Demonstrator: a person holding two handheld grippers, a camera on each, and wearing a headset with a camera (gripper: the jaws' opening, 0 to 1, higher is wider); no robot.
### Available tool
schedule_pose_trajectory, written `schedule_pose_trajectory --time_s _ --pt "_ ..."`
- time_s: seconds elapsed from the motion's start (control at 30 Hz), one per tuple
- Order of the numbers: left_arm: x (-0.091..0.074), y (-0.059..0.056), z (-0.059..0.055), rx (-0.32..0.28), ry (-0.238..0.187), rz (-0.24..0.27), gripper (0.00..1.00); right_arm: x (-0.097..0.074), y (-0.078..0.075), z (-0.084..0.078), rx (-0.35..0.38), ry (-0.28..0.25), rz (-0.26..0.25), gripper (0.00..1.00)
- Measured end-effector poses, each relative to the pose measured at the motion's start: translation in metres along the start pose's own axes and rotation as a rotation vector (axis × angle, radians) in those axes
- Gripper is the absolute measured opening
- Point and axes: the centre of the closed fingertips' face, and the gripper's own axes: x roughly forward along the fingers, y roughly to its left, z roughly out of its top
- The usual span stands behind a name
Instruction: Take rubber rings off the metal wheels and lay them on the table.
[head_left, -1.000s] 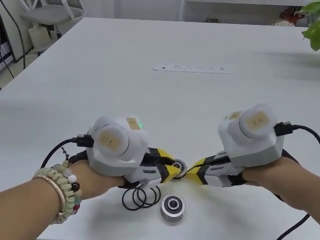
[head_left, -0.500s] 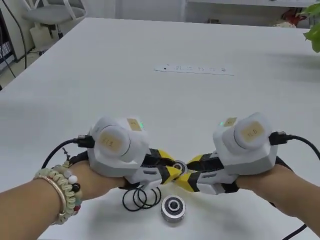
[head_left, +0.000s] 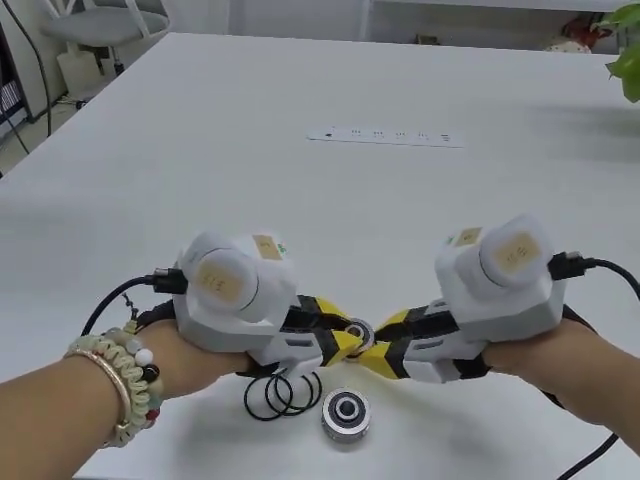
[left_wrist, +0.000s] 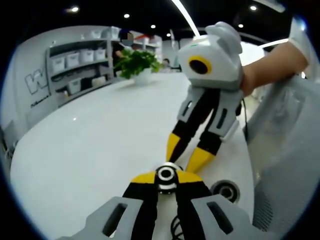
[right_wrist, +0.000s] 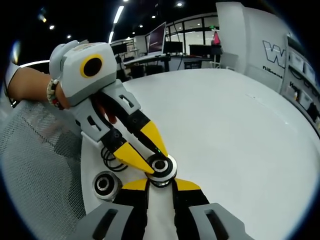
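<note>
Bottom centre: left gripper clamps a metal wheel. Right gripper enters from upper right, tips just above it. Second wheel lower right.

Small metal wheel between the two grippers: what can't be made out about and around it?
Whether the small silver metal wheel wears a rubber ring: head view, yellow fingers cover its rim.
Whether the right gripper grips it: right gripper view, wheel hides the contact.
Count of black rubber rings: head view, left gripper overlaps them.
</note>
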Motion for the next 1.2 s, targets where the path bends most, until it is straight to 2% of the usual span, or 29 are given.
schedule_pose_trajectory --time_s 0.77,0.83,1.0,1.1,1.13,1.17,1.2 --pt "0.0003 0.0005 0.0001 -0.003 0.001 0.003 0.13 -0.0024 0.0015 -0.0022 0.045 0.006 0.023 0.10" --pt "0.0003 0.0006 0.0001 -0.003 0.001 0.002 0.13 -0.0026 0.0010 -0.0023 0.073 0.005 0.026 0.11" --pt "0.0005 0.0006 0.0001 -0.002 0.001 0.001 0.13 -0.0011 0.0016 -0.0015 0.040 0.000 0.012 0.15" --pt "0.0004 0.0005 0.0000 -0.002 0.001 0.001 0.13 0.0009 0.0056 0.0031 0.049 -0.022 0.028 0.23" --pt "0.0003 0.0005 0.0000 -0.002 0.001 0.001 0.13 0.0014 0.0030 0.0063 0.023 -0.037 0.006 0.24" --pt "0.0003 0.0004 0.0000 -0.002 0.001 0.001 0.13 0.0011 0.0009 0.0060 0.005 -0.031 -0.008 0.23" --pt "0.0002 0.0003 0.0000 -0.002 0.001 0.002 0.13 0.0016 0.0014 0.0067 -0.002 -0.034 -0.006 0.23"
